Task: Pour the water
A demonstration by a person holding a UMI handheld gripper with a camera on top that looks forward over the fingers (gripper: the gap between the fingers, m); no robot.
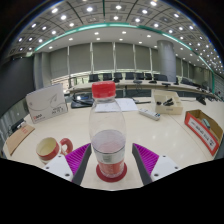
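**Bottle upright between the jaws, mug waiting to one side**

Nearest the camera, the jaws (110,163) stand spread, their magenta pads (78,156) flanking the lower part of a clear bottle (107,125). Whether the pads actually press on the plastic cannot be told: they look close against its sides, but the bottle's base appears to rest on the tabletop (170,140), so it may simply stand between them. The bottle is upright, its red cap (103,90) on, and water fills only its lower part. Kept vertical and capped like this, nothing spills; it reads as the approach or the first grip before any pouring, and the cap would probably have to come off first.

Just left of the jaws, a little ahead of the left pad, sits a mug (49,150) with a pale body and a red handle, mouth up and apart from the bottle. Its place beside the bottle suggests it is meant to receive the water, within easy reach of a tilt to that side.

Beyond the jaws the pale tabletop carries a white sign card (46,102) to the left and a flat box (204,130) to the right. Farther still are office desks and a ceiling of small lights.
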